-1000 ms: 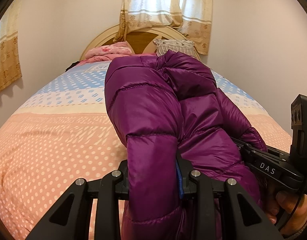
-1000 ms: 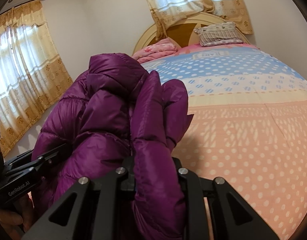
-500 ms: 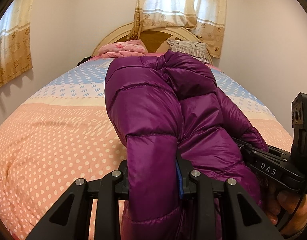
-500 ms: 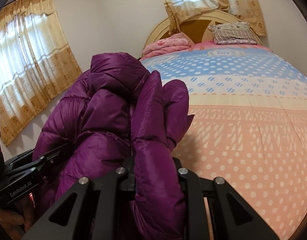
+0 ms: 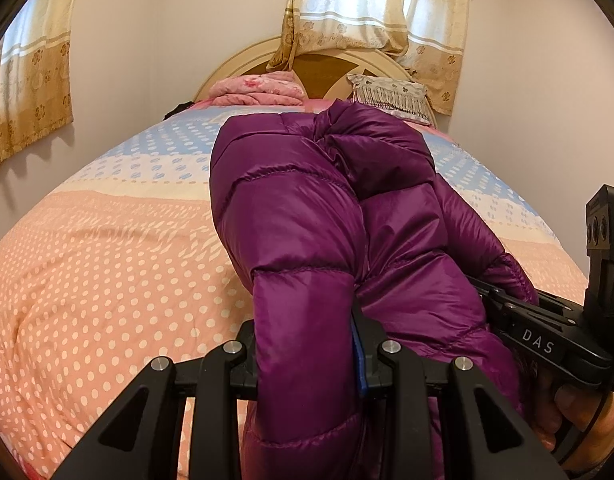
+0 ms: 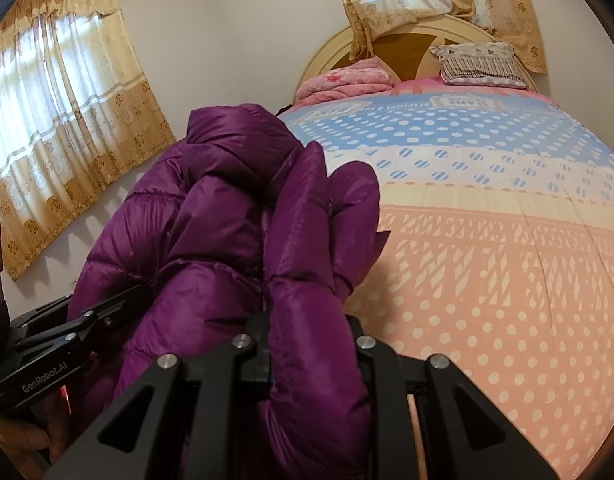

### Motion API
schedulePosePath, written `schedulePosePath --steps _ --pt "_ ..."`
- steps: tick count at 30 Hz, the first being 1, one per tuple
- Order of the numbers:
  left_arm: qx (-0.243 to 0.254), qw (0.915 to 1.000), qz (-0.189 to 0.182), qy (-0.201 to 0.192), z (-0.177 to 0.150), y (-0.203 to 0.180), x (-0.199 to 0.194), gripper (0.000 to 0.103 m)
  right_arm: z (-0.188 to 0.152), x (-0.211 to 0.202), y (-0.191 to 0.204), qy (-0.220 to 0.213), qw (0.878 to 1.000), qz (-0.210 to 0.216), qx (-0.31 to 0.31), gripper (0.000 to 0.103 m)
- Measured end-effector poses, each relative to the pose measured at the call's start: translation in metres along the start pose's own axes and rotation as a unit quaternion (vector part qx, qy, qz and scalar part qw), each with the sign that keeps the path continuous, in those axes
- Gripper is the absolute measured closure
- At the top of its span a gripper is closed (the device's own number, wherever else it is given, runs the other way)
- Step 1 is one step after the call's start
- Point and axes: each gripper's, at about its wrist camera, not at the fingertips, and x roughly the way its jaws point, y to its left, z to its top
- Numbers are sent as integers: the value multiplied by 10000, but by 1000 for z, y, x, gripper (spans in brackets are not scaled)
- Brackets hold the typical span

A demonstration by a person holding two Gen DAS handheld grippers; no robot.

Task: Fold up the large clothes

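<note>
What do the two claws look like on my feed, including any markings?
Both are matte black linkage frames with silver pivot bolts. The left claw has a blue pad strip and "GenRobot.AI" in white on its side; the right claw reads "DAS". A black cable loops below the bare right hand.

This is a home bedroom. A wide bed (image 6: 507, 280) with a polka-dot quilt in peach, cream and blue fills the room, backed by a rounded wooden headboard (image 5: 327, 68). A folded pink blanket (image 5: 259, 90) and a fringed pillow (image 6: 481, 62) lie at its head, with patterned golden curtains (image 6: 59, 128) over the windows.
</note>
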Motion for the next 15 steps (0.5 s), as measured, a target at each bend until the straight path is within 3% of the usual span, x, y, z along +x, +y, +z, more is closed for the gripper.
schedulePosePath --steps 15 --pt "71 9999 78 54 -11 8 1 71 8 16 5 150 9998 45 -83 82"
